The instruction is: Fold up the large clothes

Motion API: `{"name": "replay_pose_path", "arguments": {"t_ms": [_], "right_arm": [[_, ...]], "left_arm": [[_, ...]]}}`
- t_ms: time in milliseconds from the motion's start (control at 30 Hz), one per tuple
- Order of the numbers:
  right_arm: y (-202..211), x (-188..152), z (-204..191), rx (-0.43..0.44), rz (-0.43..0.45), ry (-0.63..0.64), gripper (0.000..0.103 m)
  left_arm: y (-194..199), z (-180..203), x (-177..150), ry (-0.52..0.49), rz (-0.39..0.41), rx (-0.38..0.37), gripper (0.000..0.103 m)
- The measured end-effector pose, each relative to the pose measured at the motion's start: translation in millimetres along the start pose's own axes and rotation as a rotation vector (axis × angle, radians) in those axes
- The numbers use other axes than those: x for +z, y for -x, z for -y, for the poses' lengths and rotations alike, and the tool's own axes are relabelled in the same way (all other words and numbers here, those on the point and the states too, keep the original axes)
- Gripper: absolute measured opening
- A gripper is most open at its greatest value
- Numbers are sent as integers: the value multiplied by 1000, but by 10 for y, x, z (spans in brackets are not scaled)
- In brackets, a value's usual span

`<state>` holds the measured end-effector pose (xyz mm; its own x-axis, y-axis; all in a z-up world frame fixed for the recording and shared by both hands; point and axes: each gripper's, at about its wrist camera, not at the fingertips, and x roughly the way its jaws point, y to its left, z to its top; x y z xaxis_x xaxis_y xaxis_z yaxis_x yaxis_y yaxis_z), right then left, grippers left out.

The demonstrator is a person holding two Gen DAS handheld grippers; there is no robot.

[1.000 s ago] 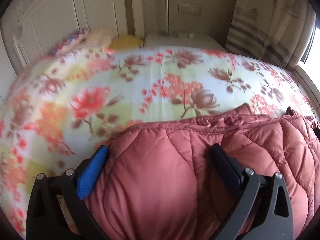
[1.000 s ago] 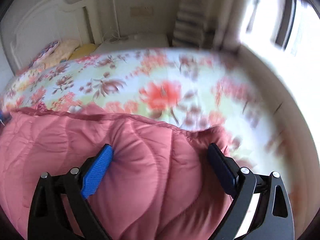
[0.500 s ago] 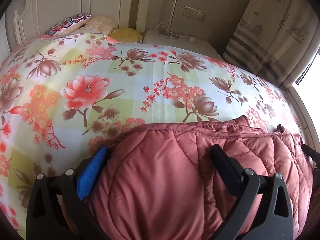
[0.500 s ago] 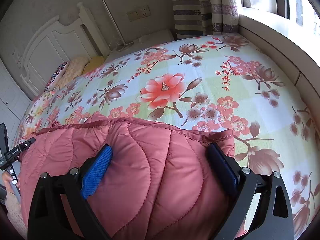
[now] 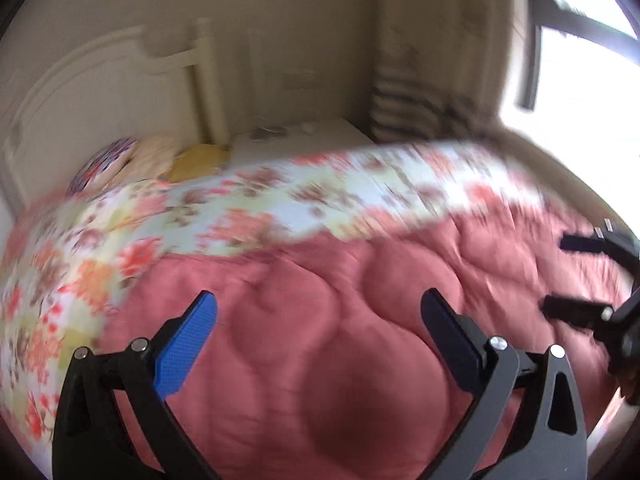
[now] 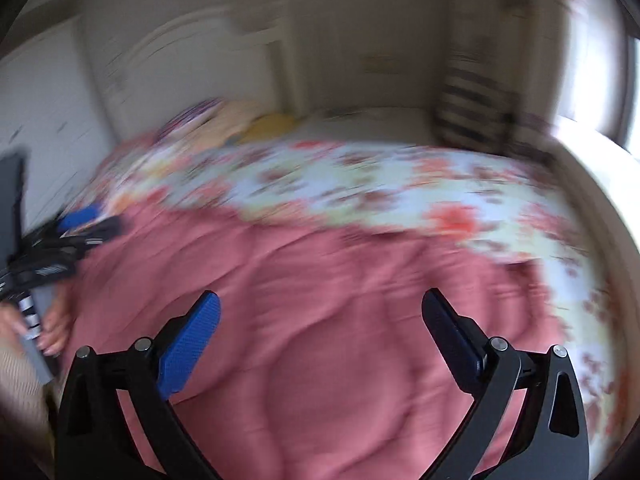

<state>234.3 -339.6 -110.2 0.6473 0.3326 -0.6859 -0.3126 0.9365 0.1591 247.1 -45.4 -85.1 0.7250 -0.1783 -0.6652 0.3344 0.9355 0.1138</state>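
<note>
On the bed [image 5: 224,216], a pink quilted coat [image 5: 320,340] lay spread across the near part of the floral sheet, with pillows [image 5: 132,156] by the headboard [image 5: 100,92] well beyond it. Above the coat, the left gripper [image 5: 318,316] stood wide open with only cloth showing in the gap between its fingers, and nothing was held; the right gripper [image 6: 320,314] was opening, its fingers likewise wide apart over the coat and gripping nothing. Both views were blurred, each catching the other gripper at its edge, and a hand [image 6: 52,328] showed at the left of the right view.
</note>
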Motion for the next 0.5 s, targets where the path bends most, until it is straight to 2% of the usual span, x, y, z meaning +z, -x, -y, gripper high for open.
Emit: {"name": "replay_pose_path", "arguments": {"t_ms": [67,100,167,300,400,500], "right_arm": [[-202,-138,-142,0,-46,52,98],[-272,-203,-159,-5,-44,59,98],[-314,-241,-121,12,-15,46,99],[-309,-232,-63,30,-30,23,98],[-217,-219,-84,-26,-29,25,98],[5,-176,90,-141,2,20,98]], "left_arm": [[-193,151,-130,-51,-40,30,101],[-242,171,-178,-50,-21,38,101],[-275,127,-184,-27,-25,21,101],[-285,24,-174,12,-45,-22,101],[-121,-121,-133,23,-26,5,101],[86,-378,-75,23,31,97,101]]}}
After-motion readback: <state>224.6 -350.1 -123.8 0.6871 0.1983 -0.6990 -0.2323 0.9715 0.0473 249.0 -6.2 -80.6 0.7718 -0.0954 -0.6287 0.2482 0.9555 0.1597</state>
